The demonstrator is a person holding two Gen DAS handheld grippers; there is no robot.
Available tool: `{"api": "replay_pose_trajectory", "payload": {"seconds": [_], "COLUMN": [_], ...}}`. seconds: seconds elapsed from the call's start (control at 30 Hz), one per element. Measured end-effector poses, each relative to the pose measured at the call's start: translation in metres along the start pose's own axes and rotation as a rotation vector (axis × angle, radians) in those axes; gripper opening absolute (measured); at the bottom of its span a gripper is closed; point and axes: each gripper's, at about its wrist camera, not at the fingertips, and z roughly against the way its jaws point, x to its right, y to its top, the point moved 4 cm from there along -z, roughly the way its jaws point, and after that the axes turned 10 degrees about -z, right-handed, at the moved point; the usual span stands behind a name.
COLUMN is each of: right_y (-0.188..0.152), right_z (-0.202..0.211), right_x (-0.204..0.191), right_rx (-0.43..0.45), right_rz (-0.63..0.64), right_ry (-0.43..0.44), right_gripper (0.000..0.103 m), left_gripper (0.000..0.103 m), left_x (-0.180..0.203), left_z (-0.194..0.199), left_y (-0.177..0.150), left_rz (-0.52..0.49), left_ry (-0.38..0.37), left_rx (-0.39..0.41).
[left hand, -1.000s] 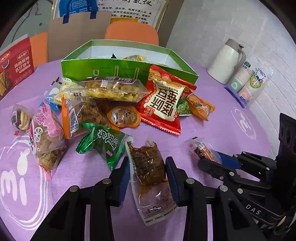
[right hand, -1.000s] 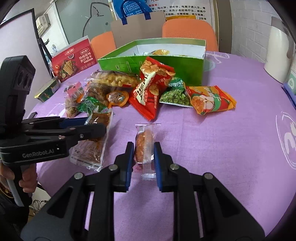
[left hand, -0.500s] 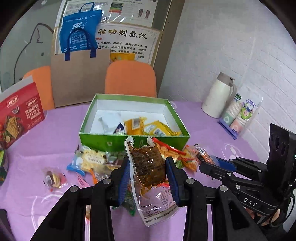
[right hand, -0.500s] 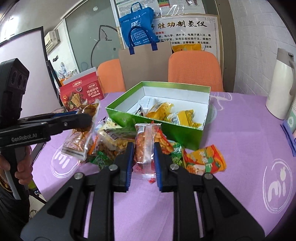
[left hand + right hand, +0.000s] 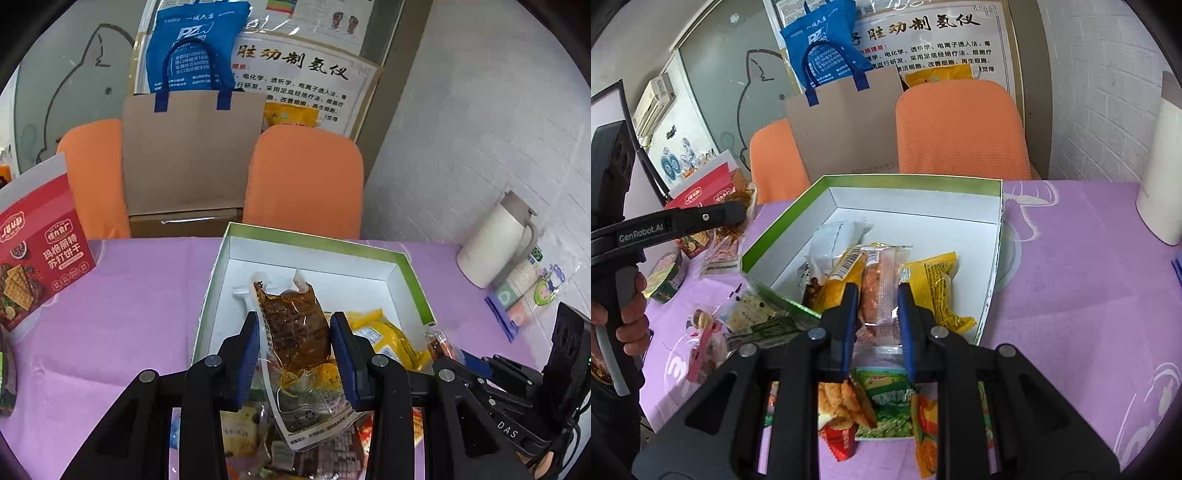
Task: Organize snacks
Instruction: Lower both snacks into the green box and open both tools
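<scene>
The left tool [image 5: 293, 345] is closed on the brown snack pouch [image 5: 299, 332], and the right tool [image 5: 877, 308] is closed on the small orange snack packet [image 5: 879, 288]. Half a second ago both packs hung in front of the green box; now they are held over it. Ahead of the left tool lies the bare white floor of the green box [image 5: 317, 251]. Just beyond the right tool, yellow packets [image 5: 931, 280] lie inside. Other snacks [image 5: 886, 402] lie on the purple surface [image 5: 1089, 295] under the right tool.
</scene>
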Motion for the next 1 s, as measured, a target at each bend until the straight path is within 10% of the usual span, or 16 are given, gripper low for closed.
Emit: {"api": "replay_pose_trajectory", "payload": {"seconds": [0.23,0.3,0.37,0.53,1.0], "right_y": [0.005,0.003,0.002,-0.002,-0.027], "right_z": [-0.037,-0.04,-0.035,-0.028,0.076], "right_x": [0.002,0.001,0.002,0.007,-0.016], "right_rx": [-0.034,-0.022,0.024,0.022,0.192], "right_rz": [0.034,0.068,0.081,0.058,0.028], "right_ry": [-0.017,-0.05,-0.073,-0.061,-0.188], "right_gripper": [0.024,0.044,0.083,0.098,0.102], "left_gripper": [0.039,0.046,0.08,0.098,0.098], "left_x": [-0.014,-0.017,-0.022,-0.026,-0.001], "left_z": [-0.044,-0.051,-0.052,-0.045,0.026], "left_y": [-0.001,-0.004,-0.007,-0.011,-0.027], "left_rz": [0.008,0.009,0.033,0.035,0.0], "left_ry": [0.016,0.014,0.015,0.053,0.085], "left_rx": [-0.068,-0.068,-0.055,-0.008,-0.019]}}
